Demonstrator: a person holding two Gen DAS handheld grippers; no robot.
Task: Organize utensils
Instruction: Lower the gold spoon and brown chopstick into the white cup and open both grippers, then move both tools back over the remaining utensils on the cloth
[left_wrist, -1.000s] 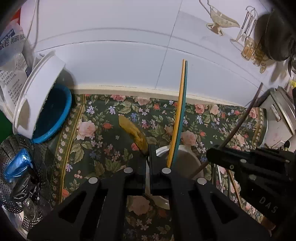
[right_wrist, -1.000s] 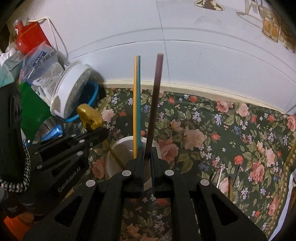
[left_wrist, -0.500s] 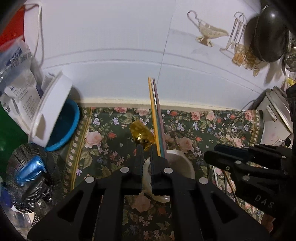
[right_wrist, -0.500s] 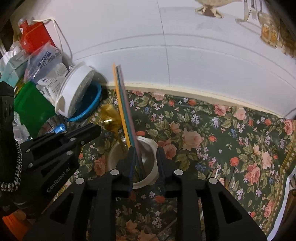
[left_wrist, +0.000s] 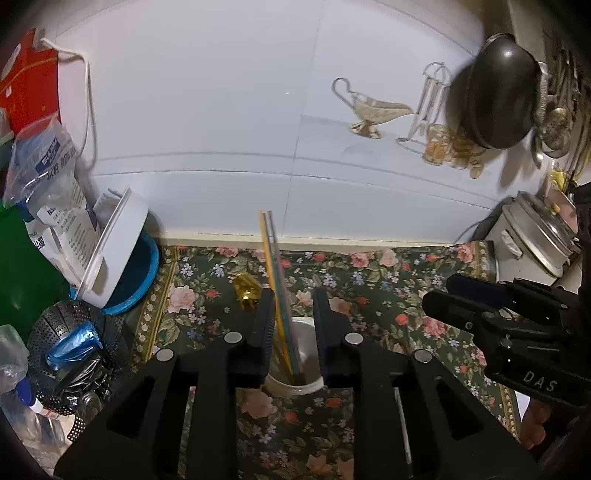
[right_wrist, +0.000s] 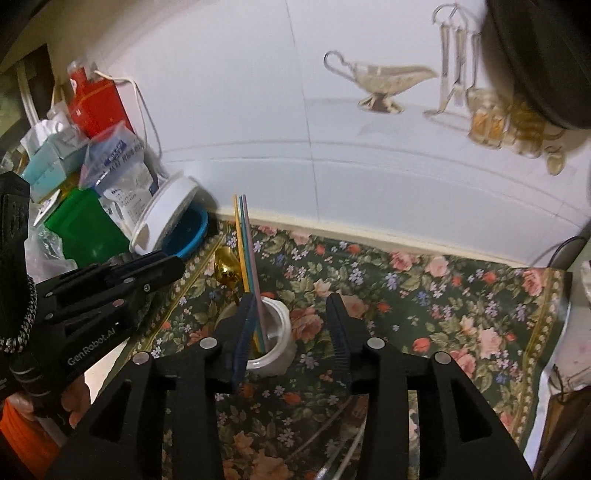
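A white ceramic cup (left_wrist: 299, 382) stands on the floral cloth and also shows in the right wrist view (right_wrist: 279, 332). Several thin colored chopsticks (left_wrist: 275, 280) stand in it, leaning left; they also show in the right wrist view (right_wrist: 249, 266). A gold spoon (left_wrist: 246, 291) sticks up from the cup's left side, also in the right wrist view (right_wrist: 226, 271). My left gripper (left_wrist: 293, 306) is open and empty just above the cup. My right gripper (right_wrist: 291, 314) is open and empty above the cup's right side. Each gripper shows in the other's view, the right (left_wrist: 517, 325) and the left (right_wrist: 107, 295).
A white lid leaning on a blue bowl (left_wrist: 122, 269) stands at the back left, with a metal steamer basket (left_wrist: 70, 354) in front. A green box (right_wrist: 85, 225) and bags crowd the left. A metal cooker (left_wrist: 532, 236) is at the right. White tiled wall (left_wrist: 258, 129) behind.
Both grippers have opened and pulled back and up. The dark chopstick left the right gripper and the gold spoon left the left gripper; both now rest in the cup.
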